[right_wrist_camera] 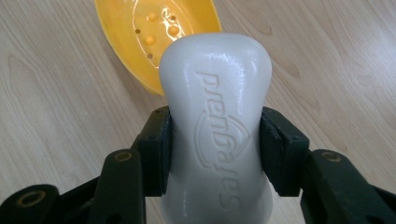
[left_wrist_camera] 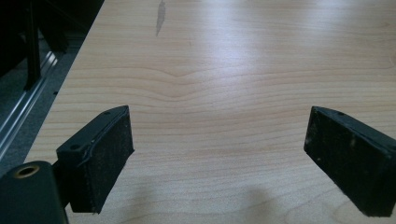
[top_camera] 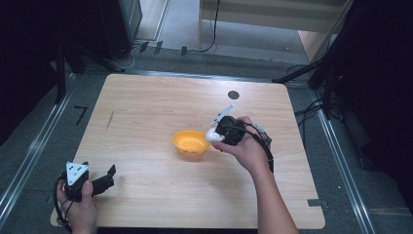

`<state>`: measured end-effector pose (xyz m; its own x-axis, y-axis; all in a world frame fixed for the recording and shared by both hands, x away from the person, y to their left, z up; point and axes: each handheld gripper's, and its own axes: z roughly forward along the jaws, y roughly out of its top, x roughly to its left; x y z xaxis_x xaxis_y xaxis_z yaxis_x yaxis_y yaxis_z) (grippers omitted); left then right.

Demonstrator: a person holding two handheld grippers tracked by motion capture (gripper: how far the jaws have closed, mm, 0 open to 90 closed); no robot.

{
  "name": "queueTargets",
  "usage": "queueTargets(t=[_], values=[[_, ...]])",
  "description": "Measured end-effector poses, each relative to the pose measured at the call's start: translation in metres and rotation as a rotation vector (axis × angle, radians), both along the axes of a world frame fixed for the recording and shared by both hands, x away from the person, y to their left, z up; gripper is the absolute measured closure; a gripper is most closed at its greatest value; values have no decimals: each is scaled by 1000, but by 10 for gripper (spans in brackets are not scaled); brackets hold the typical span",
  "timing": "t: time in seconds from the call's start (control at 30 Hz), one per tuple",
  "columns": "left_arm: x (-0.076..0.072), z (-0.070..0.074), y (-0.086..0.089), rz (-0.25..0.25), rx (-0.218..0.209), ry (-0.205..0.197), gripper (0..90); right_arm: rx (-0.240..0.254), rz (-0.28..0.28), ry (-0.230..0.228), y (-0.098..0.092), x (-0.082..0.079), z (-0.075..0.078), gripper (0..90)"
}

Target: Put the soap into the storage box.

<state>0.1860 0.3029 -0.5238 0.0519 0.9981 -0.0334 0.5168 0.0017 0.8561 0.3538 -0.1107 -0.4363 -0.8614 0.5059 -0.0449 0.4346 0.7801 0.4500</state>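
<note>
Progress looks about halfway, by my reading: you have the soap lifted, but it isn't in the dish yet. Starting at the left, your left gripper (top_camera: 104, 178) rests at the near left corner of the table (top_camera: 146, 102), jaws wide with nothing between them. At mid-table sits the orange dish (top_camera: 190, 143); it holds nothing, and small bumps and holes show on its floor. Just right of it, your right gripper (right_wrist_camera: 215, 140) clamps the white soap (right_wrist_camera: 217, 121) by its waist, above the dish's near rim. What's left is setting it in and letting go.
</note>
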Motion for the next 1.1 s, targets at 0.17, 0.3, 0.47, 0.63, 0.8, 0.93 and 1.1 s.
queueTargets(t=[0.17, 0.3, 0.47, 0.63, 0.8, 0.93, 1.1], values=[[0, 0, 0, 1, -1, -1, 83, 8, 11, 2, 5, 3, 0, 509], [0, 0, 0, -1, 2, 1, 83, -1, 26, 1, 10, 4, -1, 509], [0, 0, 0, 1, 1, 2, 83, -2, 38, -13, 15, 6, 1, 509], [0, 0, 0, 0, -2, 3, 83, -3, 62, -18, 24, 7, 4, 509], [0, 0, 0, 0, -5, 3, 83, -8, 85, -27, 33, 9, 6, 509], [0, 0, 0, 0, -5, 3, 83, -16, 101, -28, 40, 9, 6, 509], [0, 0, 1, -1, -6, 4, 83, -23, 128, -33, 48, 11, 6, 509]])
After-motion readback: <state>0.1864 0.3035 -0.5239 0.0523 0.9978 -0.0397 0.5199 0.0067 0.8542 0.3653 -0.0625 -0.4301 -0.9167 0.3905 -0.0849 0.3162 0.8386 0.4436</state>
